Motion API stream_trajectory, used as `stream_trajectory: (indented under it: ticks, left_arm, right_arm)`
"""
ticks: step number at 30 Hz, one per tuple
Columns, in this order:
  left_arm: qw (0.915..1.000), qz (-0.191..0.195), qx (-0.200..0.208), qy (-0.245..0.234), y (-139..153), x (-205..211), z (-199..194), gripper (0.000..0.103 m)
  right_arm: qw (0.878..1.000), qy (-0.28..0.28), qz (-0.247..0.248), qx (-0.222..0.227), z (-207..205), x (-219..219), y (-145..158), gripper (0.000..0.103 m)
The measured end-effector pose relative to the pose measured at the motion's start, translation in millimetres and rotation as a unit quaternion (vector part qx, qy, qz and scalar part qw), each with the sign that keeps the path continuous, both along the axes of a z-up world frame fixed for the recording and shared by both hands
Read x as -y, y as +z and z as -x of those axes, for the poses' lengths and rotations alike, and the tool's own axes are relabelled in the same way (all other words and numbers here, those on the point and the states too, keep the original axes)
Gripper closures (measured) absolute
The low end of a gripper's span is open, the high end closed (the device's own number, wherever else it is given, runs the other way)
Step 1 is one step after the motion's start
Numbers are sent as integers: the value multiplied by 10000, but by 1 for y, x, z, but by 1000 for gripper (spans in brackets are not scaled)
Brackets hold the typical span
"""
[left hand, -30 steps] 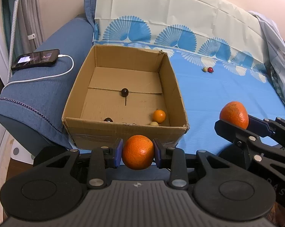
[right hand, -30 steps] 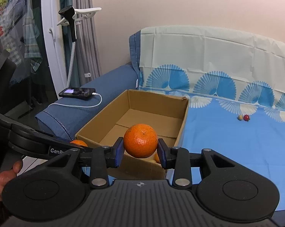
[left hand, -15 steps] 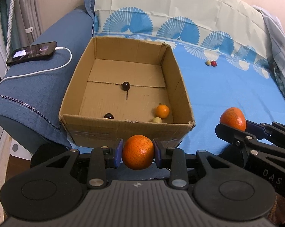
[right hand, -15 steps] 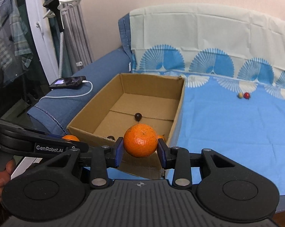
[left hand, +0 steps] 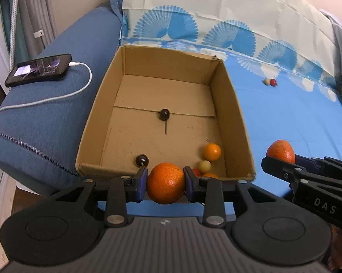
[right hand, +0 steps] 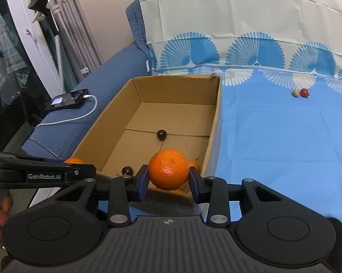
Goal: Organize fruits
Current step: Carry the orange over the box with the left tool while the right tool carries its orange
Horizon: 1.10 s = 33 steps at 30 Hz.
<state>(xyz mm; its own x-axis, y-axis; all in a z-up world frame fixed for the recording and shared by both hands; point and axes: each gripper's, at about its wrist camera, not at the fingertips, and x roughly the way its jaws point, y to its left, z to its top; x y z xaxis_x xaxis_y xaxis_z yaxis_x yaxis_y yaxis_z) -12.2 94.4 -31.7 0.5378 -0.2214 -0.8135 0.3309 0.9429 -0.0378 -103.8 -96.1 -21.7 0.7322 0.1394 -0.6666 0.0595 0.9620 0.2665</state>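
Observation:
My left gripper (left hand: pixel 165 183) is shut on an orange (left hand: pixel 166 183) and holds it over the near edge of the open cardboard box (left hand: pixel 233 104). My right gripper (right hand: pixel 168 177) is shut on a second orange (right hand: pixel 168 169), also over the box's near edge (right hand: pixel 217 118). In the left wrist view the right gripper's orange (left hand: pixel 281 151) shows at the right. Inside the box lie a small orange (left hand: pixel 212 152), a pale ball (left hand: pixel 204 165), two dark fruits (left hand: pixel 164 114) and a red one partly hidden.
A phone (left hand: pixel 39 69) on a white cable (left hand: pixel 57 96) lies on the blue sofa arm left of the box. A pale ball (right hand: pixel 296 93) and a red ball (right hand: pixel 304 92) lie far back on the blue sheet (right hand: pixel 273 136).
Both grippers have moved forward toward the box, each still holding its orange. More of the box floor and the fruits at its near wall now show.

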Motion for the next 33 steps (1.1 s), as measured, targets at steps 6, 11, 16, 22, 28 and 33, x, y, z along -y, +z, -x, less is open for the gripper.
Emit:
stream_trajectory:
  ticks: [6,11,16,22,28,33]
  left_arm:
    - [9998,-98,-90,143,-7,5,-37,65]
    - [9995,-164,-173,198,-19,12,-66,65]
    - [9987,-261,-370,225,-38,17,-89,66]
    - [9971,-392,-600,265,-63,16,-110,66]
    - [9951,-531,-765,338,-84,13,-123,66]
    - [9934,-632,-873,386,-97,11,-129,65]
  right_arm:
    - [9996,77,-139,-243,-41,2,-8,64]
    - [9989,171,-138,-411,-73,2,-21,64]
    - [9976,235,-125,-644,-99,3,-40,64]
    - [9955,380,-99,-861,-120,-1,-59,64]
    - [9936,476,10,-1026,-130,-7,-74,64]
    - [9924,526,186,-1100,-136,-11,-84,64]
